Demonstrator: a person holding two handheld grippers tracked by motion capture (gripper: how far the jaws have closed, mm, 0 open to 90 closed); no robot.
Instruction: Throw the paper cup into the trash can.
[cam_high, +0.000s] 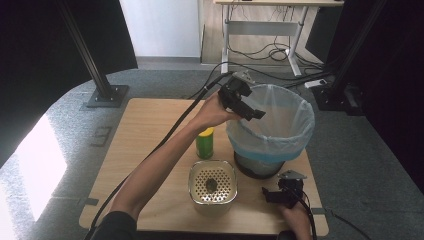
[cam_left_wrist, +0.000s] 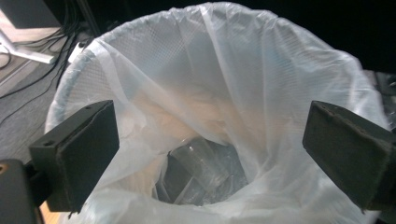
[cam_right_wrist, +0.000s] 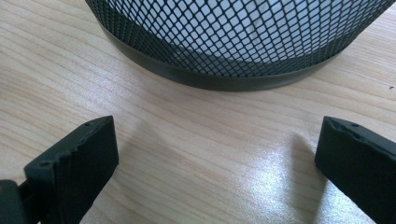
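A black mesh waste bin (cam_high: 260, 165) lined with a thin white bag (cam_high: 295, 125) stands on the right of the wooden table (cam_high: 150, 130). My left gripper (cam_high: 255, 114) hangs over the bin's left rim, pointing down into it. It is open in the left gripper view (cam_left_wrist: 210, 149), with nothing between its pads. Crumpled clear plastic (cam_left_wrist: 205, 168) lies at the bottom of the bag (cam_left_wrist: 224, 79). My right gripper (cam_high: 270, 195) sits low at the table's front right, open (cam_right_wrist: 217, 158), facing the bin's mesh base (cam_right_wrist: 233, 42) with bare wood between the jaws.
A green bottle with a yellow cap (cam_high: 204, 142) stands just left of the bin. In front of it sits a cream perforated container (cam_high: 212, 186) with a dark object (cam_high: 211, 184) inside. A desk and cables are on the floor beyond.
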